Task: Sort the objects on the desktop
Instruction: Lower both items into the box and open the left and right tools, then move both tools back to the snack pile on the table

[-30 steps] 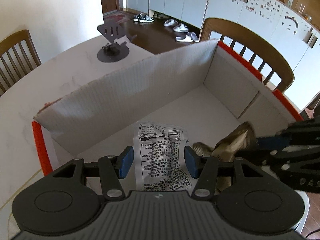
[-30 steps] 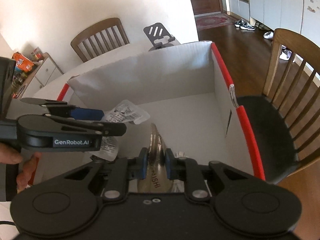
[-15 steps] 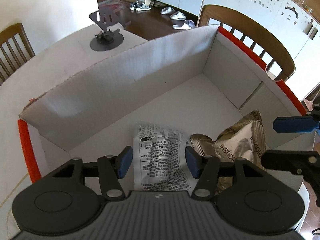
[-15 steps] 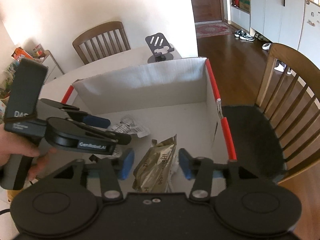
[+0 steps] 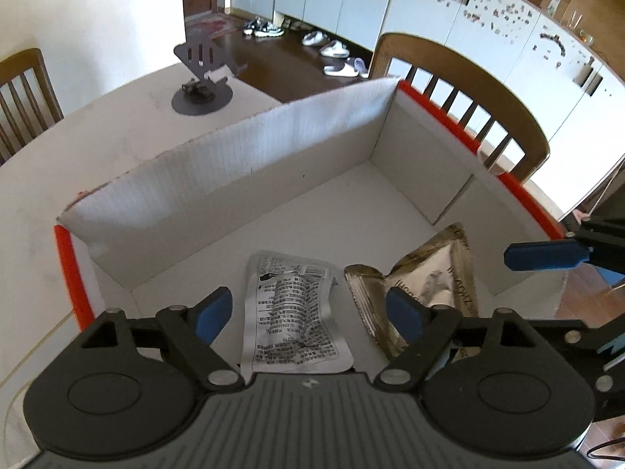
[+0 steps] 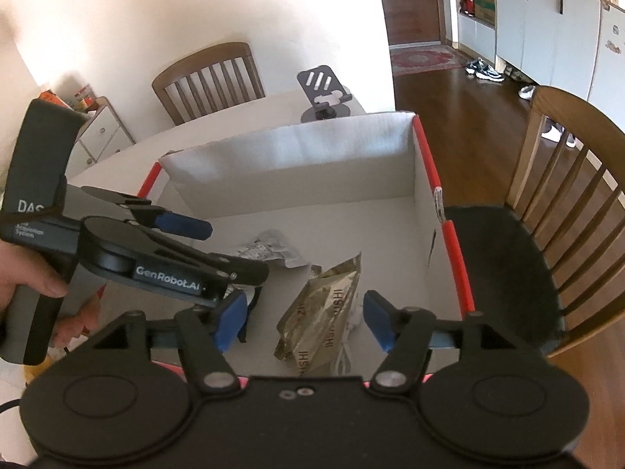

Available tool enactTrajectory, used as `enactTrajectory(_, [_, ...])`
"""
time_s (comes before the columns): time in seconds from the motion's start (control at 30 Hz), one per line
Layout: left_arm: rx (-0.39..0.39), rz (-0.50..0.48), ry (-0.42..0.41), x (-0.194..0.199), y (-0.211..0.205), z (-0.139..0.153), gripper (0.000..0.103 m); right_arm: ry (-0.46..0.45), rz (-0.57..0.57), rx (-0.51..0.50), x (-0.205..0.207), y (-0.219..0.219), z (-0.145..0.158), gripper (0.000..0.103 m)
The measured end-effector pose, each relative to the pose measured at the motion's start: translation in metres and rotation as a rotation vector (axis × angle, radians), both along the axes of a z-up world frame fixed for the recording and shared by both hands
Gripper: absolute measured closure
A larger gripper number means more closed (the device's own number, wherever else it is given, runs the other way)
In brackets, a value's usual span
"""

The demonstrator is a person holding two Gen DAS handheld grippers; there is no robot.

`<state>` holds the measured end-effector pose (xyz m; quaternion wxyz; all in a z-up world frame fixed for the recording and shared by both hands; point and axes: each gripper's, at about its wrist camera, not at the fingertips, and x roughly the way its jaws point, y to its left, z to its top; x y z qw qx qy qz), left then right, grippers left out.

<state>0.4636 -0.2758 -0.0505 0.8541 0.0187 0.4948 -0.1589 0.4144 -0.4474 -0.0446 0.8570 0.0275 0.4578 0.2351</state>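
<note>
Newly released gold packet [image 6: 324, 308] beside silver packet [image 5: 295, 308] in box [image 5: 218, 168], both tongs apart.

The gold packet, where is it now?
The gold packet lies on the floor of the cardboard box, between the open fingers of the right gripper, just right of the silver packet.
</note>
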Motion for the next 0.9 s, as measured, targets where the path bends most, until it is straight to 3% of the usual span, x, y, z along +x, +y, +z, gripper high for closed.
enactTrajectory(0.17, [-0.027, 0.0, -0.027, -0.012, 0.005, 0.014, 0.016, -0.011, 0.017, -0.001, -0.005, 0.003, 0.007, 0.031])
enactTrajectory(0.3, [-0.049, 0.011, -0.054, -0.019, 0.012, 0.022, 0.002, -0.027, 0.041, -0.004, -0.011, 0.005, 0.013, 0.03])
enactTrajectory(0.9, [-0.134, 0.028, -0.149, -0.087, 0.043, 0.059, 0.0, -0.08, 0.049, -0.014, -0.049, 0.014, 0.035, 0.026])
